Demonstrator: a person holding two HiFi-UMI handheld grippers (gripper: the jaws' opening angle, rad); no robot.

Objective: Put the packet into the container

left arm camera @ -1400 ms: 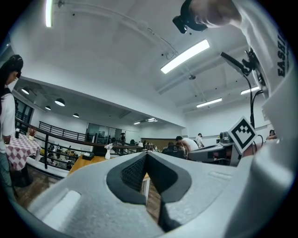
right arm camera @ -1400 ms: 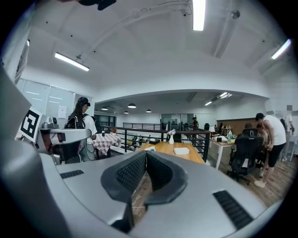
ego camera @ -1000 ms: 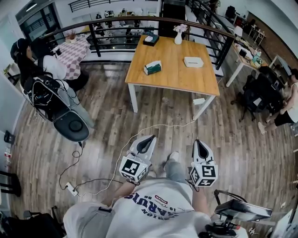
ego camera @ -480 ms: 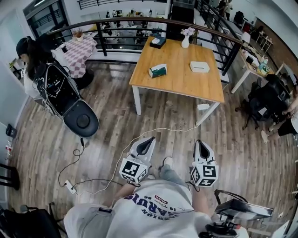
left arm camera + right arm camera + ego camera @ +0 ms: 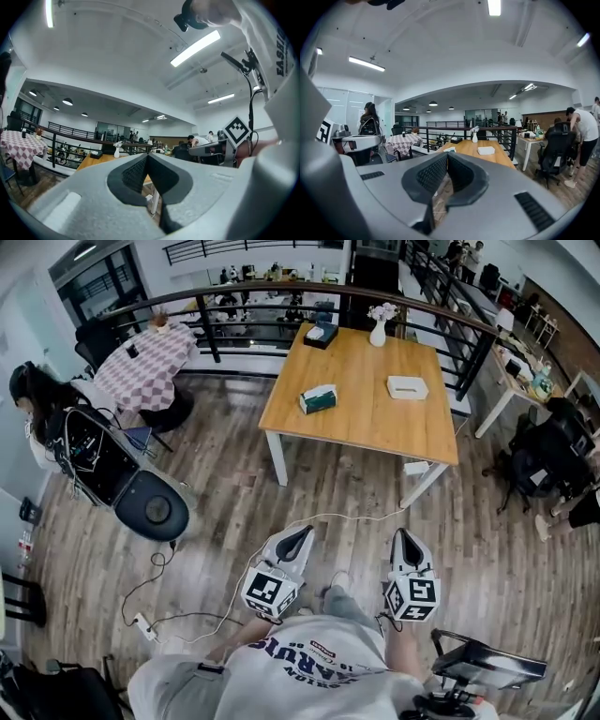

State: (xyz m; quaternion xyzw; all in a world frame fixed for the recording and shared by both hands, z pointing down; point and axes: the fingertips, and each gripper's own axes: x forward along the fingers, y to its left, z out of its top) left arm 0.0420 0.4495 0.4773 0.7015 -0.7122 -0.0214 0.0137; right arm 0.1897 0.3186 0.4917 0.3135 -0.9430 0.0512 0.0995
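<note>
The floor between you and the wooden table (image 5: 366,423) is open; a railing (image 5: 201,329) closes the far side. Your left gripper (image 5: 302,532) and right gripper (image 5: 404,536) are both closed and empty. The green-and-white packet (image 5: 319,398) lies near the table's left edge, well apart from the white container (image 5: 408,387).

Lettered white T-shirt (image 5: 305,664) — grey left gripper (image 5: 301,532), right gripper (image 5: 404,534)

Open-plan office: wooden table (image 5: 366,399), office chairs (image 5: 544,456), railing (image 5: 281,284), strip lights (image 5: 367,63).
</note>
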